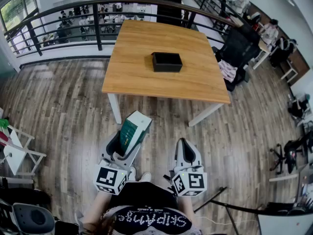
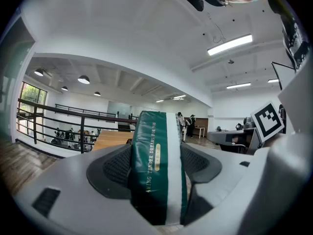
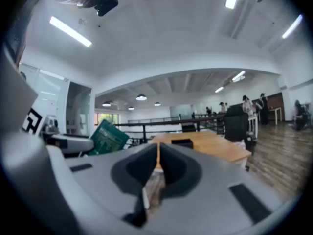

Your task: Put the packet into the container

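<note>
— What took up most of the view?

— A wood-plank floor (image 1: pixel 63 111), seen from above by the head camera. On it stood a square wooden table (image 1: pixel 146 77) on white legs, and behind the table ran a dark metal railing (image 1: pixel 98 31).

— And the container?

— The black container (image 1: pixel 167 61) sat near the middle of the tabletop. It was a low rectangular box with its opening facing up, and nothing else lay on the wood around it.

— Where were the two tools?

— Both were held over the floor, on the near side of the table and well apart from the container. They pointed roughly level towards the table, side by side, with their marker cubes nearest the person.

— What was the left gripper (image 1: pixel 129 137) doing?

— Its jaws stood wide and pinched the packet (image 1: pixel 130 130) between the dark pads, one pad against each broad face.

— And the right gripper (image 1: pixel 186 146)?

— Its jaws were pressed together. Only a thin slit showed between the pads in its own view, and nothing was in it.

— Describe the packet.

— It was a dark green pouch with a white band down its length. It stood on edge in the grip, and its far end stuck out past the jaw tips. Pale lettering ran along the green face.
</note>
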A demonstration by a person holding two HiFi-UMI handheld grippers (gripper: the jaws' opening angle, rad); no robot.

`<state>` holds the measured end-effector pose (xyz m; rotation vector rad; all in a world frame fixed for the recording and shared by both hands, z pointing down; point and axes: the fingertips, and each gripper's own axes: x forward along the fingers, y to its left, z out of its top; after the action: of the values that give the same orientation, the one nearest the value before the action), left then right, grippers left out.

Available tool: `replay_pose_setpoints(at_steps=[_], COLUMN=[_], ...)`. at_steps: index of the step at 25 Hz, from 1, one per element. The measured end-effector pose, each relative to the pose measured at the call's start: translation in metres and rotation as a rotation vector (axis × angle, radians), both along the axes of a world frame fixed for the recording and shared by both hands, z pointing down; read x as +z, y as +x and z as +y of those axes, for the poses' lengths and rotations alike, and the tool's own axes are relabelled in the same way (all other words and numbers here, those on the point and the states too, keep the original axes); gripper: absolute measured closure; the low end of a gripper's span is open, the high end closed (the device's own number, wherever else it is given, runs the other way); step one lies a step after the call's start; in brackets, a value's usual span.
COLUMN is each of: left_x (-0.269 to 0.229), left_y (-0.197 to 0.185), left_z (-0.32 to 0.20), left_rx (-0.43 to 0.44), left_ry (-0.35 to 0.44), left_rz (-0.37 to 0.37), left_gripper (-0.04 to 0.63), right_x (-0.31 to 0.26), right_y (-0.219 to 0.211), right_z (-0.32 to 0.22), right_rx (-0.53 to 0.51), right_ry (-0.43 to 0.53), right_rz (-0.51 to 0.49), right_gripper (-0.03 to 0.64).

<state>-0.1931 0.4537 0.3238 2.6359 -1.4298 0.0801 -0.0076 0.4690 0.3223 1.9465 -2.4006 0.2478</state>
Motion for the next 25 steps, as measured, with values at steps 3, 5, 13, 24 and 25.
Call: replay_pose_setpoints(at_steps=[3, 5, 13, 24, 25], left_x=[-0.005, -0.007, -0.005, -0.003, -0.003], left_y=[-0.003, -0.004, -0.009, -0.026, -0.028], left_z=[-0.007, -0.01, -0.014, -0.02, -0.021], left_rx=[-0.004, -0.005, 0.004, 0.043, 0.048], left_ry=[0.015, 0.024, 0.022, 0.015, 0.015], left_rz=[0.007, 0.01, 0.015, 0.031, 0.033], left_gripper=[0.252, 0.252, 0.252, 0.252, 0.252], right_x=[-0.004, -0.006, -0.005, -0.004, -0.003], right_y=[-0.003, -0.005, -0.012, -0.032, -0.035], right_z=[-0.007, -0.01, -0.011, -0.009, -0.01], right_rx=[-0.005, -0.007, -0.005, 0.013, 0.018], right_ry=[0.011, 0.017, 0.012, 0.017, 0.015], right_rz=[0.003, 0.006, 0.021, -0.012, -0.011], right_gripper=[0.577, 0.576, 0.576, 0.575, 0.575])
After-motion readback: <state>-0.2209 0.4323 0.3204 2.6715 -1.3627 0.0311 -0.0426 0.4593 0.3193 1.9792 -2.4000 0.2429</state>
